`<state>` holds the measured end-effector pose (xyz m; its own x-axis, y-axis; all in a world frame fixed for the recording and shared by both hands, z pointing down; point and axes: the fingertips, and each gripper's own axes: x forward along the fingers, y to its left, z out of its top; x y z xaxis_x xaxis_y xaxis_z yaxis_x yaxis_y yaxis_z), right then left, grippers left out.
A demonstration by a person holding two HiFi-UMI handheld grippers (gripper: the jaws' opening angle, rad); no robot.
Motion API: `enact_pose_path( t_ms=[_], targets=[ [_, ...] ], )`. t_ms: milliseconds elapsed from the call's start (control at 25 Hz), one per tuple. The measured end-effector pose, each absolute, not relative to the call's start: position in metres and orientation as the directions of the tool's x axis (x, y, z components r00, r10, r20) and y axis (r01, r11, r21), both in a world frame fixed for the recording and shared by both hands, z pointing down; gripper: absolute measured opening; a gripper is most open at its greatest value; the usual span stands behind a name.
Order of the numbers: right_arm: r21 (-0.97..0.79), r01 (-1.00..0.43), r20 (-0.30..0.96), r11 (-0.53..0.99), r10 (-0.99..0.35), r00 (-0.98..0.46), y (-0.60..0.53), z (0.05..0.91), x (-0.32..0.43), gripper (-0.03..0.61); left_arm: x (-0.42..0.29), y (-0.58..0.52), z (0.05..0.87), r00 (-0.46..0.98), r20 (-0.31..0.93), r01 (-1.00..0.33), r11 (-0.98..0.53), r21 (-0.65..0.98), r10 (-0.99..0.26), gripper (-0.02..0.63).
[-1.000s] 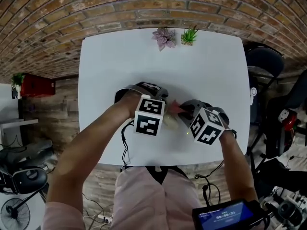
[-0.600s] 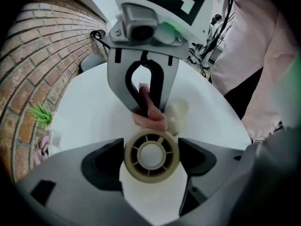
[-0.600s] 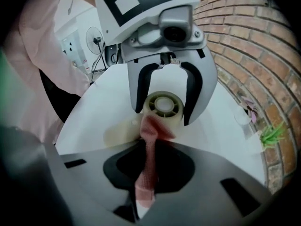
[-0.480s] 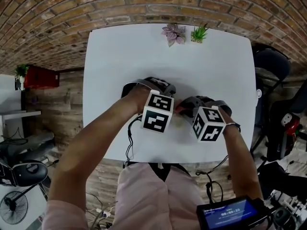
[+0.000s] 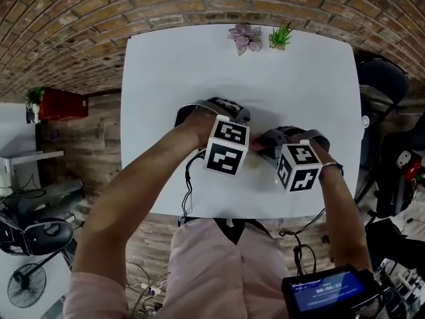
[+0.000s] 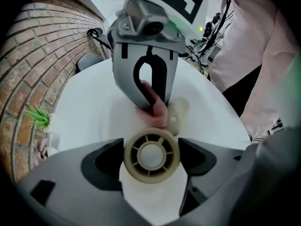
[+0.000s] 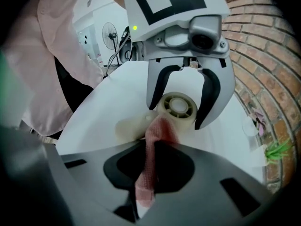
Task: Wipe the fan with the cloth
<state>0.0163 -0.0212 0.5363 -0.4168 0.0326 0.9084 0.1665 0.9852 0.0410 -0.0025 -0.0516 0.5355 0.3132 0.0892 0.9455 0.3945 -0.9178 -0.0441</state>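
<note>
A small beige fan stands on the white table [image 5: 172, 78]. Its ribbed round hub [image 6: 151, 156] sits between the jaws of my left gripper [image 6: 151, 160], which grip it from both sides. In the right gripper view that left gripper [image 7: 178, 113] straddles the hub [image 7: 178, 107] from above. One pale blade [image 6: 178, 113] sticks out sideways. My right gripper [image 7: 151, 150] is shut on a pink cloth [image 7: 146, 173], and the cloth's free end lies against the hub and the blade [image 7: 130, 126]. In the head view both marker cubes hide the fan.
Two small potted plants [image 5: 246, 37] [image 5: 281, 36] stand at the table's far edge. A dark chair [image 5: 382, 78] is at the right and a red box [image 5: 60, 104] on the floor at the left. Cables hang off the near edge.
My right gripper has rolled about its own axis with the cloth against the fan, its cube now turned squarer. The left gripper has kept its hold in place.
</note>
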Motion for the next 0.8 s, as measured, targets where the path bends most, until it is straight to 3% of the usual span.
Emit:
enact_pose_path(
  t_ms=[400,800],
  targets=[
    [-0.002,0.154,0.912,0.988,0.065,-0.405,-0.003,0.536,0.027,0.032,-0.003,-0.052,0.537,0.293,0.952,0.379,-0.925,-0.033,0.087,0.371],
    [-0.021,0.068,0.916,0.997,0.047,-0.399,0.007,0.536,0.046,0.032,0.002,-0.054,0.538,0.287,0.954,0.277,-0.961,0.0,0.083,0.371]
  ],
)
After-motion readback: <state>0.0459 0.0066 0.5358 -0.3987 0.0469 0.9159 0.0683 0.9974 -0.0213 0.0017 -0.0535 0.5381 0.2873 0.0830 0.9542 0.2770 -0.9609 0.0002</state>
